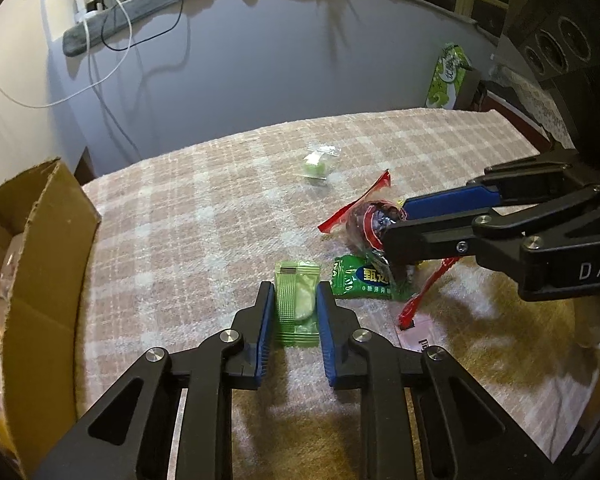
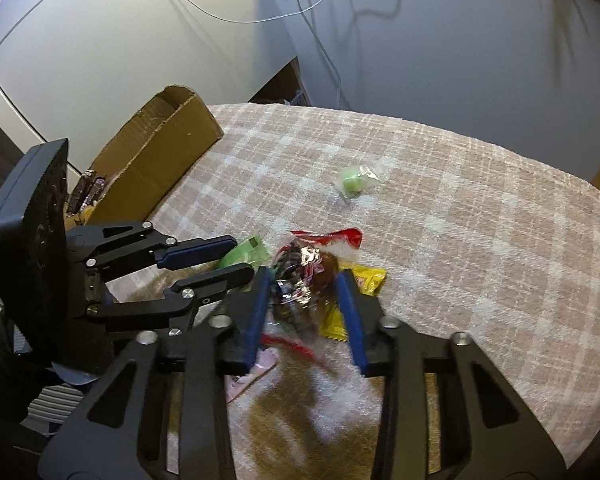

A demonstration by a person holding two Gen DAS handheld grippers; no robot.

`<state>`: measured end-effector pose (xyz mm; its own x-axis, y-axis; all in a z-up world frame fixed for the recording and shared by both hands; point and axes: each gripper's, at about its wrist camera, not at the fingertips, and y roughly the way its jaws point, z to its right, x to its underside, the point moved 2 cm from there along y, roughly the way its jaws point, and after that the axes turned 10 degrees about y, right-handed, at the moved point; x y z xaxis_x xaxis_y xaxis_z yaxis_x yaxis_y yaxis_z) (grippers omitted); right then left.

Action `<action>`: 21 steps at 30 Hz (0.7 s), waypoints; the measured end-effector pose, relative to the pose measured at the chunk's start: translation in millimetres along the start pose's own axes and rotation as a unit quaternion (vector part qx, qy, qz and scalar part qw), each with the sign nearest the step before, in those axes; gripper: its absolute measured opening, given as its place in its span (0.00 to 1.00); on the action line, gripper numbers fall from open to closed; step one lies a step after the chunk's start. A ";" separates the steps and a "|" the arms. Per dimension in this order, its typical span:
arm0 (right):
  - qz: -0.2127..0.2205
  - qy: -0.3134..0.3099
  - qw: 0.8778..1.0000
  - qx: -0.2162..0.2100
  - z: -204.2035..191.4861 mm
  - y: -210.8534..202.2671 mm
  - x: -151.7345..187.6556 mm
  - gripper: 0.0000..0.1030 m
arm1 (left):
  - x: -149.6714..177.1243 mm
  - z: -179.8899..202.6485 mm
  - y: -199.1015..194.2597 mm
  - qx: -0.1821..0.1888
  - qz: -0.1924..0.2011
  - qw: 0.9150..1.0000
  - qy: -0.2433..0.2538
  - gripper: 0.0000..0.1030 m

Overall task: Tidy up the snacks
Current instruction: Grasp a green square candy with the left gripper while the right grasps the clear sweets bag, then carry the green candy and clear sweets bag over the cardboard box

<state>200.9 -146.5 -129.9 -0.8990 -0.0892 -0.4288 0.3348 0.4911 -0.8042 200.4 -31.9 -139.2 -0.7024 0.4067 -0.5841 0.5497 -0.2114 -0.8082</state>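
Both tools are at the grasping step of sorting the snacks, each set on its own packet on the checked cloth of the counter [image 1: 204, 208]. The left tool [image 1: 296, 300] has its blue pads closed against the two sides of a light green sachet [image 1: 296, 304] that lies flat on the cloth, so it looks to have hold of it, though the sachet is not yet lifted. The right tool [image 2: 306, 296] stands part open around a clear, red-ended wrapper with a dark snack inside [image 2: 300, 268]; the pads sit at the wrapper's sides, and whether they press on it I cannot tell. A dark green packet [image 1: 360, 278] lies just beside the sachet, a yellow packet [image 2: 366, 280] lies partly under the wrapper, and a small clear-wrapped green sweet [image 1: 318, 166] sits well apart farther back. The cardboard box [image 1: 40, 264] at the left edge already holds some packets and is probably the goal. Next, the left tool should lift straight up without dragging the dark green packet, then carry over the box wall; the right needs a firm closure first, since the crinkled film may slip.
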 end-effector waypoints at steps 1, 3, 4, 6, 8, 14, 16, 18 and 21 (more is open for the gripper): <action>0.000 0.000 1.000 0.000 0.0 -0.7 0.4 0.29 | 1.0 -0.9 -0.8 0.001 0.001 1.000 -0.004 0.19; 0.000 -0.004 1.000 -0.001 0.0 -0.5 2.0 0.29 | 2.9 -1.8 -1.8 0.002 0.002 1.000 -0.009 0.19; -0.001 -0.008 1.000 -0.001 -0.3 -1.3 3.1 0.29 | 3.8 -2.0 -2.6 0.000 0.003 1.000 -0.011 0.19; -0.004 -0.016 1.000 0.009 -3.6 0.7 3.0 0.30 | 4.9 -2.2 -4.0 0.000 0.003 1.000 -0.014 0.19; -0.010 -0.028 0.999 0.022 -8.3 4.1 2.4 0.33 | 6.8 -2.9 -6.3 0.001 0.006 1.000 -0.019 0.19; -0.016 -0.063 0.997 0.051 -19.0 12.5 -0.1 0.35 | 12.5 -5.6 -13.1 0.001 0.012 0.999 -0.031 0.19; -0.014 -0.065 0.996 0.054 -19.7 11.9 -0.1 0.33 | 13.9 -7.9 -16.1 0.001 0.015 0.999 -0.037 0.19; -0.009 -0.067 0.996 0.057 -21.7 10.5 0.9 0.31 | 16.0 -10.3 -20.9 0.002 0.020 0.999 -0.046 0.19; 0.000 -0.058 0.997 0.053 -23.2 5.7 2.7 0.31 | 18.9 -13.6 -31.4 0.002 0.032 0.998 -0.055 0.19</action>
<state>193.8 -123.8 -126.1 -0.8620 -0.1925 -0.4688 0.3682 0.3977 -0.8404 176.0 -5.5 -123.8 -0.7113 0.2933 -0.6388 0.5930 -0.2376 -0.7694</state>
